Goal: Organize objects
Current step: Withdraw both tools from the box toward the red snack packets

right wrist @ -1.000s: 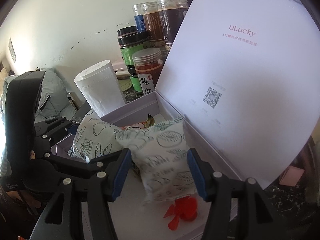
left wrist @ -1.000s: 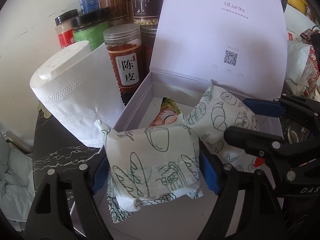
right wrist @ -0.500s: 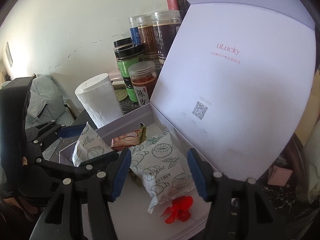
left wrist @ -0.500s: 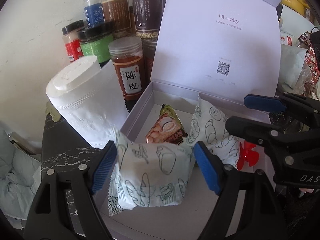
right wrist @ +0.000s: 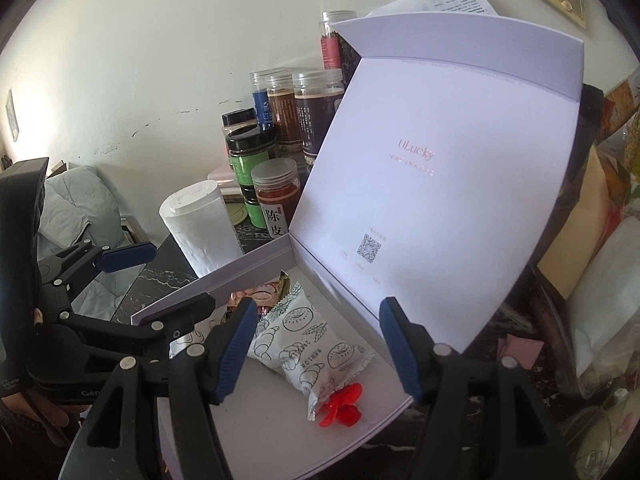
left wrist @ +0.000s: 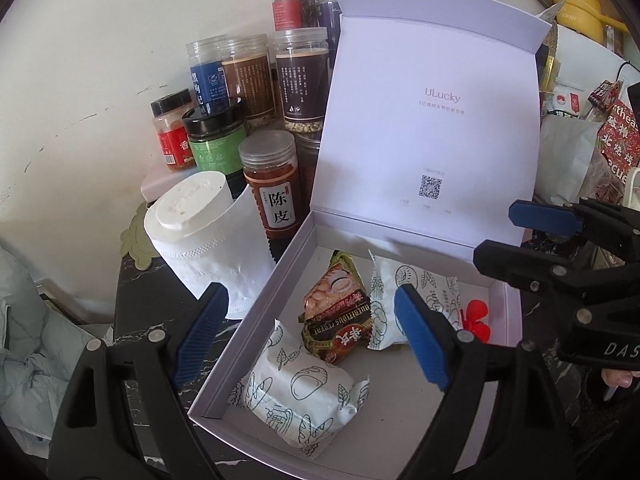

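An open white box [left wrist: 256,304] stands with its lid [left wrist: 420,120] upright. Inside lie a bread-print snack packet [left wrist: 304,396] at the near left, a second one [left wrist: 400,292] further back, a brown cereal packet [left wrist: 340,316] between them and a small red flower-shaped piece [left wrist: 476,316]. My left gripper [left wrist: 312,336] hovers above the near packet, its jaws opening and touching nothing. My right gripper [right wrist: 318,348] hangs over the other packet [right wrist: 320,356], its jaws also opening, with clear gaps on both sides. Each gripper shows in the other's view: the right gripper [left wrist: 516,240] and the left gripper [right wrist: 160,280].
A toilet paper roll [left wrist: 200,240] and several jars [left wrist: 272,188] crowd the box's left and back against the wall. Bags and packages [left wrist: 576,152] pile up at the right. The box rests on a dark marbled tabletop [left wrist: 140,300]. Grey cloth [left wrist: 24,340] lies at the far left.
Both grippers let go of their bread-print packets, which now lie in the box. Both have lifted and drawn back, with their jaws spread wider.
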`<state>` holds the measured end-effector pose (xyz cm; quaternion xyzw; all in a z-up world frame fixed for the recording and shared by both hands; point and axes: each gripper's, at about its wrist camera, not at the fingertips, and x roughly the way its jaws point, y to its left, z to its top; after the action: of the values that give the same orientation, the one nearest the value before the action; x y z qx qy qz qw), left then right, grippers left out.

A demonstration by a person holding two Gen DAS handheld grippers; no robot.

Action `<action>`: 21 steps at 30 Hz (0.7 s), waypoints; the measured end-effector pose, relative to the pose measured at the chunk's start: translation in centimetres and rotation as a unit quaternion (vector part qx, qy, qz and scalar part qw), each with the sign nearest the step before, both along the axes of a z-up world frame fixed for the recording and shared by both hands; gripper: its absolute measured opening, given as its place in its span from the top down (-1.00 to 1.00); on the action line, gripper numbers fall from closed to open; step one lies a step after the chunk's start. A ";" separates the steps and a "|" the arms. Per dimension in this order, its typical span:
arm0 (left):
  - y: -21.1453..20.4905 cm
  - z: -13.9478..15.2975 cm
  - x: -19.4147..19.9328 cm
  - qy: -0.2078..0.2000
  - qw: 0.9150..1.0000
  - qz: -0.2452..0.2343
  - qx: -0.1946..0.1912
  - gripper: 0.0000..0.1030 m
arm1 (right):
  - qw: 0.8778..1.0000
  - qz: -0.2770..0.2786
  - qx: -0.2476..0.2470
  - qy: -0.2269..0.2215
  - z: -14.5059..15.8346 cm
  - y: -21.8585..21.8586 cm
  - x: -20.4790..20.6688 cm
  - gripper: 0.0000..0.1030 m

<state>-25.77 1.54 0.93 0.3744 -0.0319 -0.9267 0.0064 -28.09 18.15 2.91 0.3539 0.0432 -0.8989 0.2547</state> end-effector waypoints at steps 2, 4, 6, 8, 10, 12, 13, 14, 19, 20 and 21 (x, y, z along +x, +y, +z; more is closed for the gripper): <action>0.1 0.5 0.3 0.004 1.000 0.001 -0.004 -0.65 | 1.000 -0.003 -0.001 0.003 0.5 0.1 0.4 -0.27; 0.2 1.1 0.8 0.009 1.000 0.003 -0.007 -0.66 | 1.000 -0.004 -0.002 0.007 1.0 0.2 0.9 -0.28; 0.2 1.6 1.2 0.016 1.000 0.004 -0.006 -0.67 | 1.000 -0.005 -0.003 0.012 1.5 0.3 1.4 -0.28; 0.2 2.2 1.8 0.022 1.000 0.006 -0.005 -0.68 | 1.000 -0.007 -0.003 0.017 2.1 0.5 1.9 -0.28; 0.2 2.7 2.3 0.029 1.000 0.009 -0.006 -0.69 | 1.000 -0.009 -0.001 0.024 2.7 0.6 2.6 -0.28; 0.2 3.3 2.9 0.033 0.999 0.012 -0.006 -0.70 | 1.000 -0.009 0.001 0.030 3.2 0.8 3.1 -0.28; 0.2 3.6 3.2 0.035 0.999 0.012 -0.006 -0.70 | 0.999 -0.010 0.002 0.033 3.4 0.9 3.5 -0.28; 0.2 3.8 3.6 0.037 0.999 0.012 -0.005 -0.71 | 0.999 -0.011 0.002 0.035 3.7 0.9 3.8 -0.28; 0.4 5.1 5.3 0.048 0.999 0.013 -0.004 -0.72 | 0.999 -0.012 0.002 0.046 5.0 1.2 5.4 -0.29; 0.5 5.4 5.7 0.051 0.999 0.012 -0.005 -0.72 | 0.999 -0.012 0.003 0.049 5.3 1.2 5.8 -0.29; 0.5 5.6 6.1 0.053 0.999 0.012 -0.005 -0.72 | 0.999 -0.012 0.003 0.051 5.6 1.2 6.2 -0.30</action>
<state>-19.69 2.08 6.56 0.3251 -0.0319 -0.9449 0.0215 -21.92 19.39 8.50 0.3089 0.0549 -0.9186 0.2402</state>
